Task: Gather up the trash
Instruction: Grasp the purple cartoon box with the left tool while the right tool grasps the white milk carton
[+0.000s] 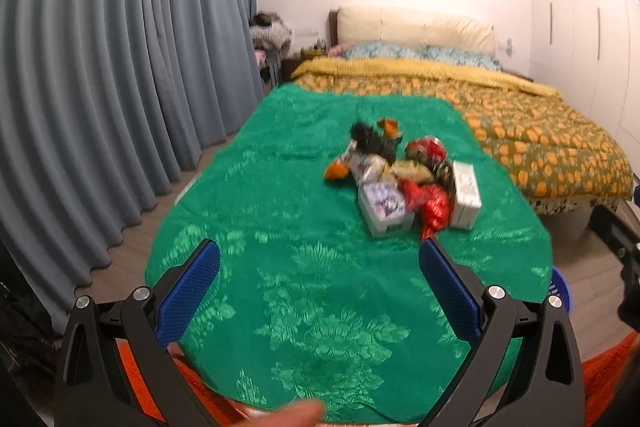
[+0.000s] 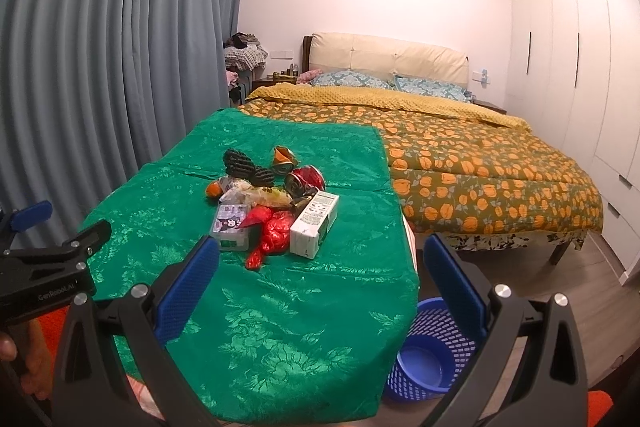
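1. One bed point(image 2: 460, 163) with an orange-flowered quilt filled the room from 12 to 3 o'clock in both wrist views, with grey-blue curtains point(image 2: 100, 47) hanging at 9 to 11 o'clock.
2. A worktop under a green patterned cloth point(image 2: 280, 307) ran from the near edge toward the foot of the bed.
3. A blue slotted basket point(image 2: 432, 355) stood on the floor at 5 o'clock in the right wrist view, just beside the worktop's right edge; nothing showed inside it.
4. The trash pile point(image 2: 272, 203) lay on the cloth, near the worktop's middle and toward its right side, at about 12 o'clock from the right hand-held gripper point(image 2: 320, 291).
5. In the pile a white carton point(image 2: 314, 223) lay at its right, touching a red crinkled wrapper point(image 2: 272, 231); a small printed box point(image 2: 230, 223) sat at the left, and a crushed red can point(image 2: 306, 179) lay behind.
6. The left hand-held gripper point(image 1: 320, 287) was spread wide and held nothing; its view was blurred.
7. The right hand-held gripper was likewise spread wide and empty, short of the pile.
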Motion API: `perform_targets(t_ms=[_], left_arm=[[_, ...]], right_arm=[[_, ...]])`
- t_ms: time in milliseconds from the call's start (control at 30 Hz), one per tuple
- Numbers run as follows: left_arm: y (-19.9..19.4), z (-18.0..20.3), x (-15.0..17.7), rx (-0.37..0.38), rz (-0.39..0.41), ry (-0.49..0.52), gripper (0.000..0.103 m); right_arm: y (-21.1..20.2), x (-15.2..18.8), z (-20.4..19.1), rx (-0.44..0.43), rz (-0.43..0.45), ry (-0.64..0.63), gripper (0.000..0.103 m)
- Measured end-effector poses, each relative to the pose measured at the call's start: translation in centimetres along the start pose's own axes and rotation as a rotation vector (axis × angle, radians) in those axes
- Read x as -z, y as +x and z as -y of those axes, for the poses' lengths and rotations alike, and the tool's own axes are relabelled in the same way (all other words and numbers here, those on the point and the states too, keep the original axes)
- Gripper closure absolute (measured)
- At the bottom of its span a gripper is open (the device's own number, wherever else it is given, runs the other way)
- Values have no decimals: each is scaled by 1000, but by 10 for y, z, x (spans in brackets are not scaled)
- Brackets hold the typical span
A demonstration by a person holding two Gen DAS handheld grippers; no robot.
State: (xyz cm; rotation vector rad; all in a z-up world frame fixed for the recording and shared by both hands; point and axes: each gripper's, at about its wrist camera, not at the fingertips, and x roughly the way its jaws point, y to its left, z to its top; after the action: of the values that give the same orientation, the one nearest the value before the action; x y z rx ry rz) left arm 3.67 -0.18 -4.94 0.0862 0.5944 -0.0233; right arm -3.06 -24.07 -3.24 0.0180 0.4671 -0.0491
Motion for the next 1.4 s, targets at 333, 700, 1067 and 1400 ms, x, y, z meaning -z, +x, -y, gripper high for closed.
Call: perform_targets(t_ms=[333, 700, 1067, 1400], left_arm=[[94, 28, 10, 93, -150, 49, 4], [217, 83, -7, 165, -262, 143, 4], [253, 75, -18, 233, -294, 91, 34], [208, 41, 4, 285, -359, 127, 24]], right_arm=[[56, 24, 13, -30, -105, 25, 5], [94, 45, 36, -57, -196, 76, 5], [114, 52, 46, -57, -247, 84, 5], [202, 8, 45, -190, -375, 143, 5]])
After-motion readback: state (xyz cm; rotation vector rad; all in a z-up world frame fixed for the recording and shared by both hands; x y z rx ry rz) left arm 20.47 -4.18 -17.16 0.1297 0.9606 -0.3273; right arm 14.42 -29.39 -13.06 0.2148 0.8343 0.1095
